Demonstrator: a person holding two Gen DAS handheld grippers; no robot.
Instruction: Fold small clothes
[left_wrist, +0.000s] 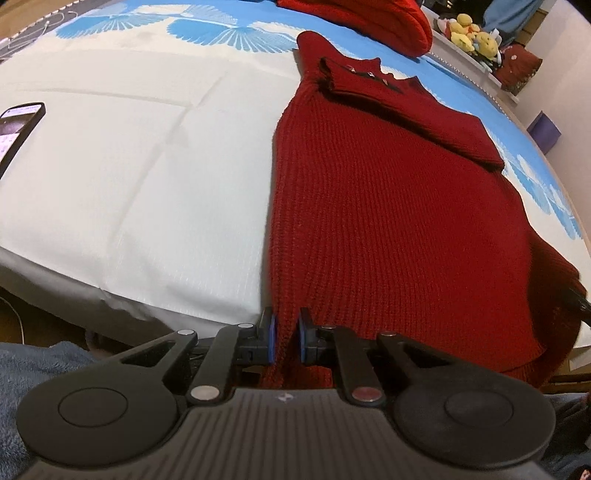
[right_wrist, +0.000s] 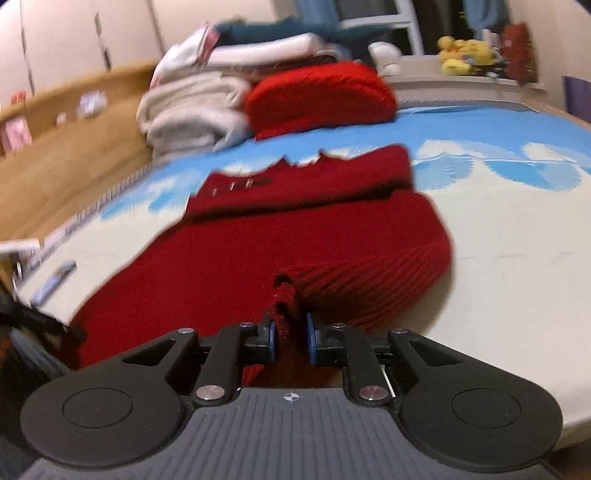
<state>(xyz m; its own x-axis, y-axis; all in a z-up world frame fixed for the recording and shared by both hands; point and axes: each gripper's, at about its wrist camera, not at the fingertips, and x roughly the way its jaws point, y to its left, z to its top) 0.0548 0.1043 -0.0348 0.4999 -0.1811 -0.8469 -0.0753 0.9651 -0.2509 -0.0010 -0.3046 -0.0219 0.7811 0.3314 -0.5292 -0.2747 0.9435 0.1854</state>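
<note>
- Dark red knit sweater (left_wrist: 388, 206) is lying lengthwise on the bed (left_wrist: 129, 184), collar end far from the cameras, hem end hanging toward the near edge of the mattress.
- Sleeves are sitting folded across the chest; a small row of metal buttons (left_wrist: 369, 74) is showing near the collar.
- In the right wrist view the same sweater (right_wrist: 258, 236) is bulging up along its right side, fabric rounding over in a thick fold; this view is motion-blurred, so fine detail is hard to read.
- Left gripper (left_wrist: 286, 341) is pinching the hem at the sweater's left near corner, blue pads drawn in narrow with a bunch of knit between them.
- Right gripper (right_wrist: 291, 343) is gripping a puckered ridge of the hem likewise, jaws narrow, red knit filling the gap.
- Bed cover is showing white over the near part and blue with pale fan shapes (left_wrist: 229, 33) toward the far end.
- A phone (left_wrist: 18, 129) is resting on the white cover at the far left, well apart from the sweater.
- Beyond the collar a second, brighter red folded knit (right_wrist: 321, 96) is sitting on the blue part of the cover.
- Beside that, a stack of folded white towels (right_wrist: 195, 110) is piling up against the wooden bed frame (right_wrist: 74, 158).
- Yellow plush toys (right_wrist: 465, 51) are sitting on a pale shelf past the bed.
</note>
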